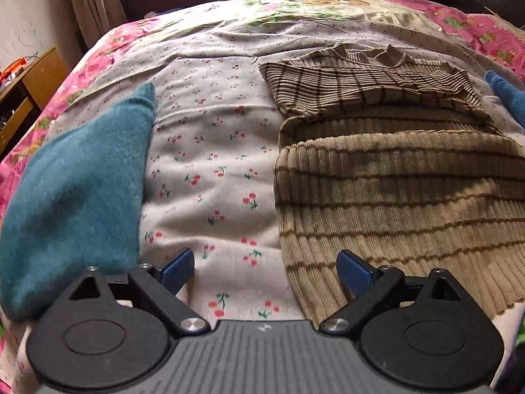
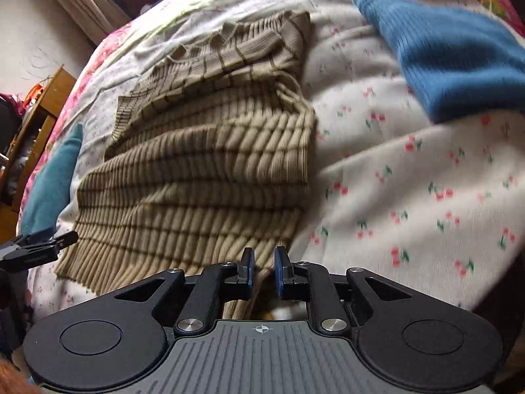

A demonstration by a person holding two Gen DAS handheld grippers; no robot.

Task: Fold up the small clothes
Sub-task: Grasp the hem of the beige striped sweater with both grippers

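Left fingers (image 1: 265, 272) spread wide and empty; right fingers (image 2: 264, 271) narrowly parted, gripping nothing visible. Just ahead of both, the tan ribbed brown-striped sweater (image 2: 210, 177) lies half-folded on the cherry-print bed sheet (image 1: 210, 170), hem nearest, collar farthest.

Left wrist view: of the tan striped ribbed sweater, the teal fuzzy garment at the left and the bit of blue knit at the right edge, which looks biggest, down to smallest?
1. Tan striped ribbed sweater.
2. Teal fuzzy garment; it lies nearer the camera, so this gap is unsure.
3. Blue knit, mostly cut off by the frame.
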